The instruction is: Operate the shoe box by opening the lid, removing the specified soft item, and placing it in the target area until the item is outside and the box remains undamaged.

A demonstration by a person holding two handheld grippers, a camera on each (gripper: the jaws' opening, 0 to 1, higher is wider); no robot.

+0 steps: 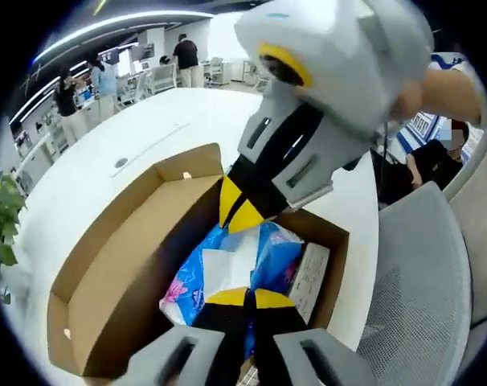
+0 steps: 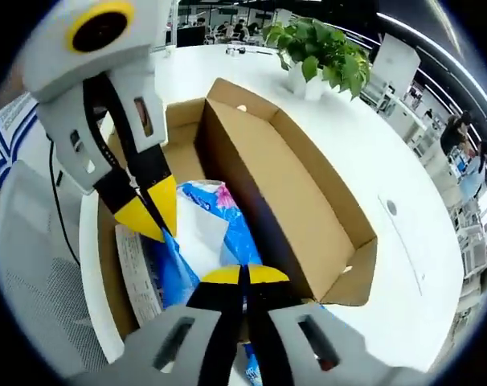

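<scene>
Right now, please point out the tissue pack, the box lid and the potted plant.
tissue pack [image 1: 227, 269]: left gripper view, white middle.
box lid [image 2: 288, 189]: right gripper view, inner face.
potted plant [image 2: 320, 48]: right gripper view, leaves.

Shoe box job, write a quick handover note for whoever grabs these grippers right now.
Left gripper: jaws shut on the blue tissue pack inside the box.
Right gripper: jaws shut on the same pack's other end.
Shoe box: on the white table, lid already swung open, cardboard looks undamaged. A paper leaflet lies beside the pack in the box.
Done: lid opened, pack gripped.
Left: lift the pack out and set it in the target area without tearing the box.
</scene>
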